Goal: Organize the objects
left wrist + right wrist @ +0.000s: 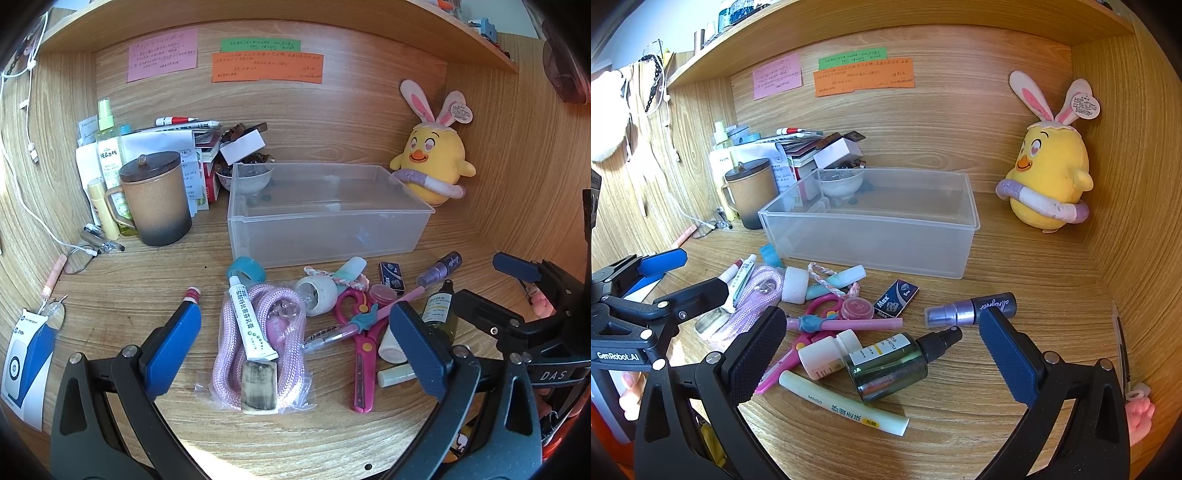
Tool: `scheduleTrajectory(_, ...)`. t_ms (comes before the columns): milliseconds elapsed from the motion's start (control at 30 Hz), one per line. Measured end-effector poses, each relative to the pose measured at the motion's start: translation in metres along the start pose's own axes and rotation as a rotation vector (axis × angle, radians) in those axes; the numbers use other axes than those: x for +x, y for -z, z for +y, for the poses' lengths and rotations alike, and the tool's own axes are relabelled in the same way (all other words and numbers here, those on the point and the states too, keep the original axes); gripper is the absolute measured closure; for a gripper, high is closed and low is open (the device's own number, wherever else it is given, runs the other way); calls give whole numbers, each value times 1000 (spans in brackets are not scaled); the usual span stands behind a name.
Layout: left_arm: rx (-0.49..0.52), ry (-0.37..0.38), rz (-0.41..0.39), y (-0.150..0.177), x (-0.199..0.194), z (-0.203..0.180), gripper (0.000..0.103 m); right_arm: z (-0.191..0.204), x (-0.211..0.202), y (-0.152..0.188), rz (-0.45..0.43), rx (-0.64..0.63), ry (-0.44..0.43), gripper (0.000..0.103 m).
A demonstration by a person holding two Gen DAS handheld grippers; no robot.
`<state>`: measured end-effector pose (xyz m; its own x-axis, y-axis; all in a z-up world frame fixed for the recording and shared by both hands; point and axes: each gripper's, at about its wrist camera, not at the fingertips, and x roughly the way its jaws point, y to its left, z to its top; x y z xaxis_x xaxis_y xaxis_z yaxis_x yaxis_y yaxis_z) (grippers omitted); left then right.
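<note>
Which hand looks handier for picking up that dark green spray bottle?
The right gripper: the green bottle lies between its open fingers. The left gripper hangs over the pink rope.

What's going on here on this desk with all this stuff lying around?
A person holds two grippers over a cluttered wooden desk, apparently about to tidy it. Both the left gripper and the right gripper are open and hold nothing. The clear plastic storage bin looks empty. In front of it lie loose items: a bagged pink rope, pink scissors, a dark green spray bottle and a purple spray bottle. Nothing appears sorted yet.
</note>
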<state>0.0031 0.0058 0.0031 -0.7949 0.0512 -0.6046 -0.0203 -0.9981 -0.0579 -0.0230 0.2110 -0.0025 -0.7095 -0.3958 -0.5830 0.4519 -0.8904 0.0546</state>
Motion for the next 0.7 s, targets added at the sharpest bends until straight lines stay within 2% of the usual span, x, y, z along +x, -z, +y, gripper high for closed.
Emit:
scheduleTrajectory(500, -28, 36, -9, 3, -3, 11, 1, -2, 0, 2, -7, -8, -36, 0)
scheduleTrajectory(600, -50, 22, -4, 3, -6, 25, 13, -4, 0, 5, -4, -18, -37, 0)
scheduleTrajectory(700, -78, -21, 5, 4, -5, 43, 16, -8, 0, 7, 0, -13, -28, 1)
